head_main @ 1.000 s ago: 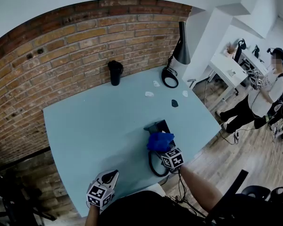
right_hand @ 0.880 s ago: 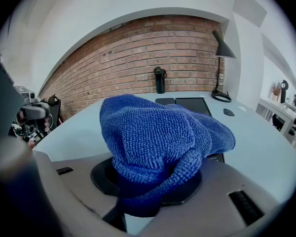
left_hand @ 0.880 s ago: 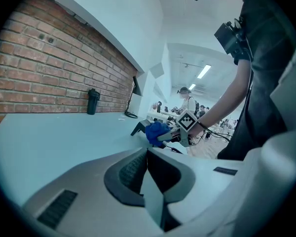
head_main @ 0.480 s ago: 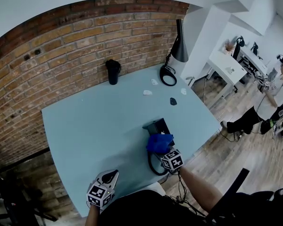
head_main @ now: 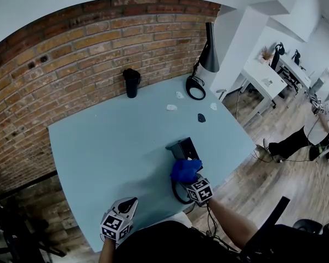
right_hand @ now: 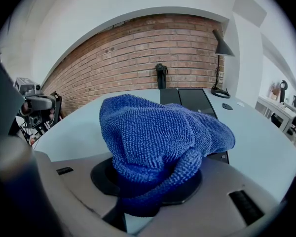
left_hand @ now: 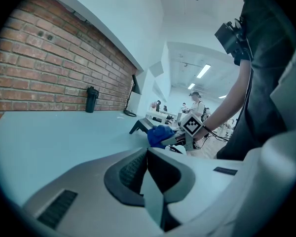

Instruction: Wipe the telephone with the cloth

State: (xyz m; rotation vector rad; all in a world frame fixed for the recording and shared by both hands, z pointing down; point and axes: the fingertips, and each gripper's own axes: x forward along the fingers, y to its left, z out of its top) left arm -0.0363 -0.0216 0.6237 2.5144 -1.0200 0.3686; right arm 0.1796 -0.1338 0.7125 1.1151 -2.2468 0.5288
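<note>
The dark telephone [head_main: 181, 146] lies near the right front of the pale blue table [head_main: 104, 147]. A bunched blue cloth [head_main: 185, 170] rests on the telephone's near end, and my right gripper [head_main: 190, 177] is shut on it. The right gripper view shows the cloth [right_hand: 158, 137] filling the jaws, with the telephone [right_hand: 193, 98] stretching away behind it. My left gripper [head_main: 128, 205] hovers at the table's front edge, shut and holding nothing. The left gripper view looks across its closed jaws [left_hand: 149, 156] to the telephone [left_hand: 139, 126] and cloth [left_hand: 160, 135].
A black tumbler [head_main: 131, 83] stands by the brick wall. A desk lamp [head_main: 210, 51] with a ring base [head_main: 196, 87] is at the far right corner, near small white bits [head_main: 171, 107] and a dark piece [head_main: 201, 117]. A black cord loop [head_main: 179, 192] lies beside the telephone. A person [head_main: 312, 130] walks at right.
My right gripper has drawn the cloth a little along the telephone toward me. The left gripper has stayed put. The person in the background has moved further right.
</note>
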